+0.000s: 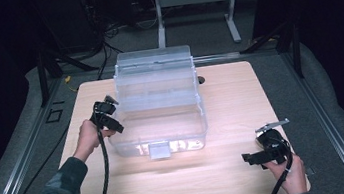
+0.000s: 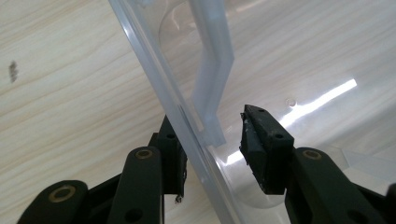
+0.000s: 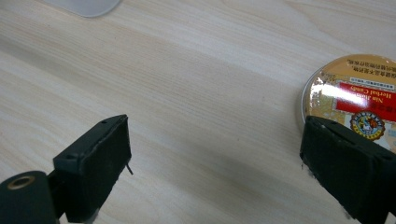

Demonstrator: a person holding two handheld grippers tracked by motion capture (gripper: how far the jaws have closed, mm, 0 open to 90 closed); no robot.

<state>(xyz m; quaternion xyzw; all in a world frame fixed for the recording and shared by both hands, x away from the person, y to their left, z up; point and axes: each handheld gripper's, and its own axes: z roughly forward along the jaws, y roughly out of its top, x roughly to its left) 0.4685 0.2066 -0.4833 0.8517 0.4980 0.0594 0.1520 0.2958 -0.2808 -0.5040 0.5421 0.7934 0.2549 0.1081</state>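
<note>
- Jaws of the left gripper (image 2: 212, 154) straddle the left wall of the clear box (image 1: 161, 103), slack, one pad (image 2: 261, 144) inside; likely placed to steady or shift it.
- Right gripper (image 1: 261, 155) gapes wide and empty, near right.
- Its own view reveals a tin (image 3: 355, 100) on the table (image 3: 187, 93); the left gripper view shows the wall gap.

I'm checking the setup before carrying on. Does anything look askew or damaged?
Nothing stands out. The clear plastic box sits squarely on the table with its lid up, the left gripper open astride its wall, and a round tin lies flat by the right gripper.
</note>
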